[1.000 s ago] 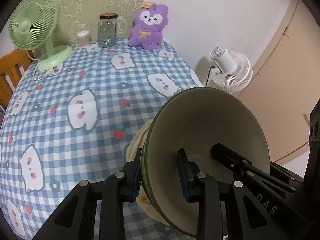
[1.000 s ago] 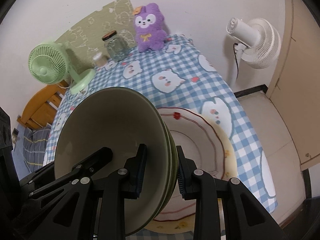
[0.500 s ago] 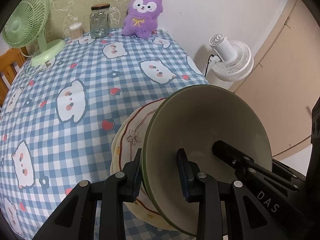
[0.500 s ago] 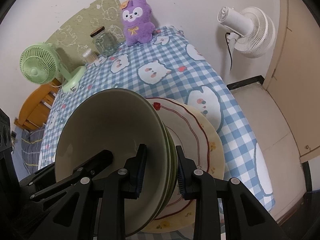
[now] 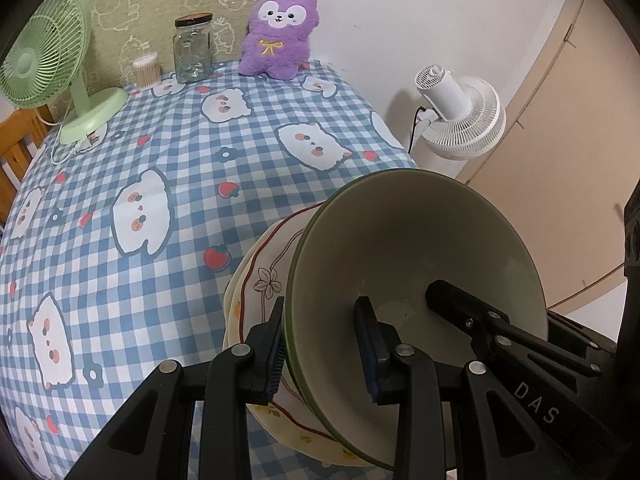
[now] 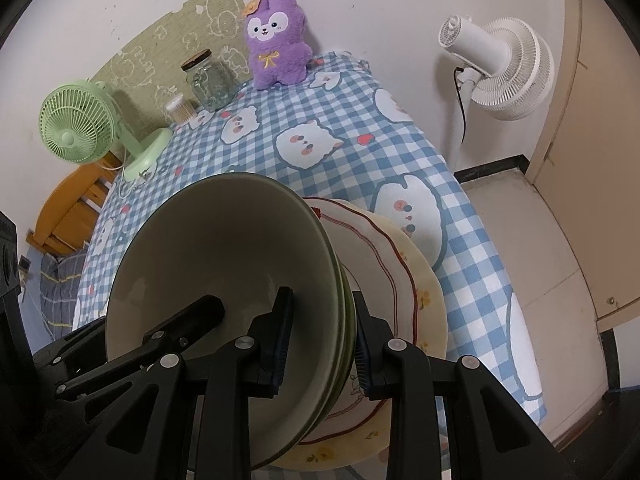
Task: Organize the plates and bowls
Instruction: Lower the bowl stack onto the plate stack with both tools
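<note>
- Blue-and-white checked tablecloth (image 5: 192,168) with cartoon animal faces and strawberries covers the table; white wall behind, green patterned sheet (image 5: 168,12) stuck on it
- far left: wooden chair (image 5: 16,140) at the table edge; green desk fan (image 5: 52,64) on the cloth, white cable at its base
- back row, left to right: small tub of cotton swabs (image 5: 146,70); glass jar (image 5: 193,48) with dark lid; purple plush toy (image 5: 280,32) upright against the wall
- off the table's right side: white floor fan (image 5: 460,116); beige door (image 5: 580,112) beyond it
- near edge of table: stack of green-rimmed bowls (image 5: 416,256), tipped on edge, raised over a cream plate (image 5: 260,280) with red line and flower pattern; a yellower plate sits under that one; cannot tell whether bowls touch the plate
- left gripper (image 5: 322,344): clamped on the stack's left rim; one pad outside the wall, the other inside the bowl
- right gripper (image 6: 322,344): clamped on the opposite rim; left pad inside the bowl, right pad against the outer walls; at least two nested rims visible there
- each gripper's fingers show inside the bowl in the other's view; both point steeply down at the table
</note>
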Demonstrator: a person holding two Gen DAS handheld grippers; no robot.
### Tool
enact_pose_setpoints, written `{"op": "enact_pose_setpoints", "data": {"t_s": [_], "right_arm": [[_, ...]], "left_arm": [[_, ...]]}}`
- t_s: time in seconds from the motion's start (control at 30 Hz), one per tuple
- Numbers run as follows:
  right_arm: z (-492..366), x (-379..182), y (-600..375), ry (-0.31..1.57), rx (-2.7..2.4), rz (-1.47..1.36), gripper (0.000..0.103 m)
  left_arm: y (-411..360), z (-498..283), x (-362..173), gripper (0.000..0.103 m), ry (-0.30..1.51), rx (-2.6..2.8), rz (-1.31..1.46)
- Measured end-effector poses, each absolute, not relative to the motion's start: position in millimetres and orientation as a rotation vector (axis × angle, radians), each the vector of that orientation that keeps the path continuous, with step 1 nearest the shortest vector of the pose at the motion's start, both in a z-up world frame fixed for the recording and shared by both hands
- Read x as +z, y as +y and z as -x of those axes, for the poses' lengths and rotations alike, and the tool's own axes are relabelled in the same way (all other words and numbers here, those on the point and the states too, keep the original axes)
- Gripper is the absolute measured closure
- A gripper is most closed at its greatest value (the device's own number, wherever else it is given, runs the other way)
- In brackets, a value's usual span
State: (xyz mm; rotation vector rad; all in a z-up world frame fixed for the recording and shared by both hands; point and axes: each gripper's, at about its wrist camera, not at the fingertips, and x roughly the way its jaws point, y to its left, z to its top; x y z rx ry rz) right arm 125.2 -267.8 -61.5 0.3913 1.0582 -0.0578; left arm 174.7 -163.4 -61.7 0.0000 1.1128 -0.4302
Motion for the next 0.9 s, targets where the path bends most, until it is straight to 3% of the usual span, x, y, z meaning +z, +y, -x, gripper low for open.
{"op": "enact_pose_setpoints", "data": {"t_s": [0.4, 0.73, 0.8, 0.9], "right_arm": [[-126.2, -57.5, -263.8, 1.042, -0.064, -0.327, 0.069], [-122.7, -53.8, -264.8, 1.019, -0.107, -0.301, 0.066], [-121.0, -52.3, -265.3, 1.011, -0.13, -0.292, 0.057], [-117.5, -48.5, -265.8, 0.994, -0.145, -0.289, 0.053]], "left_arm": [[-159.9, -173.9, -58.2, 0.066, 1.085, -0.404, -0.034], [-152.5, -170.7, -53.6, 0.041, 1.055, -0.395, -0.017], [-150.7, -169.6, -50.6, 0.04, 1.044, -0.395, -0.013], [-147.2, -168.7, -47.4, 0.036, 1.036, -0.393, 0.0]]}}
